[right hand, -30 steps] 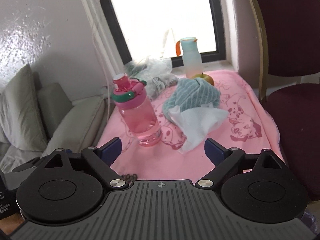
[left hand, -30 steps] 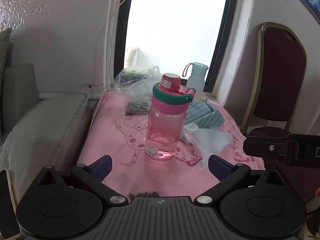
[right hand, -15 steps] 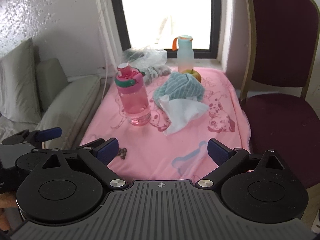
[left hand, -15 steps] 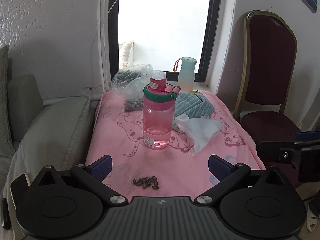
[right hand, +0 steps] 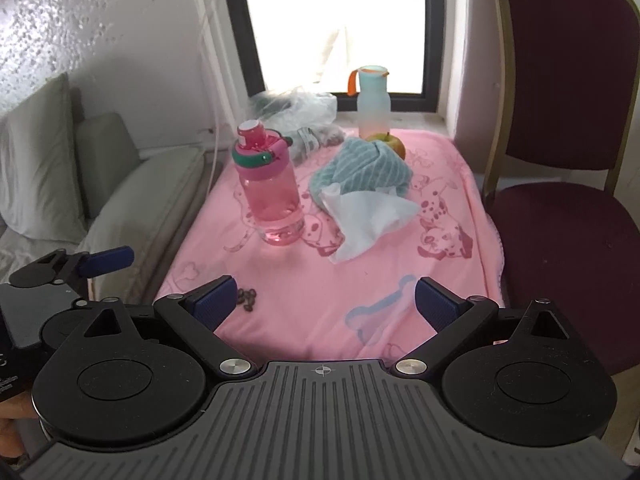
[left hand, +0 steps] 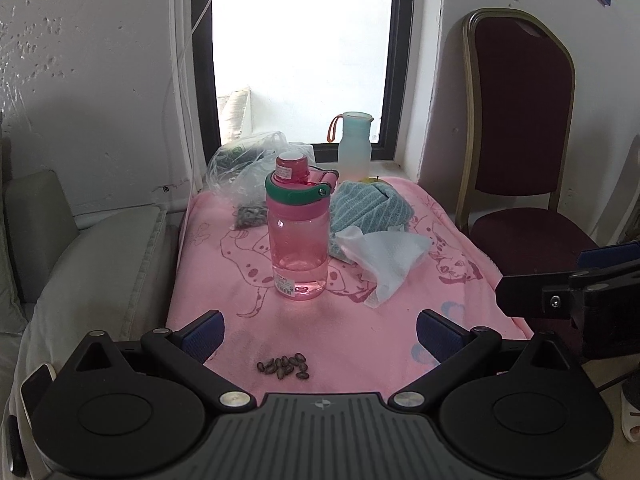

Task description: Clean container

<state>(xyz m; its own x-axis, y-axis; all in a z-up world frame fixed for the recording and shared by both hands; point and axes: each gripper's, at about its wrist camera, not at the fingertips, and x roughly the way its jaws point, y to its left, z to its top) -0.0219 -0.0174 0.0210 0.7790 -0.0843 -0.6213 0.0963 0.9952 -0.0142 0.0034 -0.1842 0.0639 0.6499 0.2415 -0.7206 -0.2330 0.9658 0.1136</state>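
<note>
Pink bottle (left hand: 298, 236) upright; white tissue (left hand: 386, 258), teal towel (left hand: 370, 206) just beside; both claws wide, empty.

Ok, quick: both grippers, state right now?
Left gripper: open, holding nothing, short of the pink water bottle.
Right gripper: open, holding nothing.

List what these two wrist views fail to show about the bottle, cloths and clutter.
- Pink bottle: label print too small in both views.
- Apple: mostly behind the teal towel; nearly hidden in the left view.
- Plastic bag: contents blurred by crinkled film.
- Dark seeds: partly behind a right gripper finger in its view.
</note>
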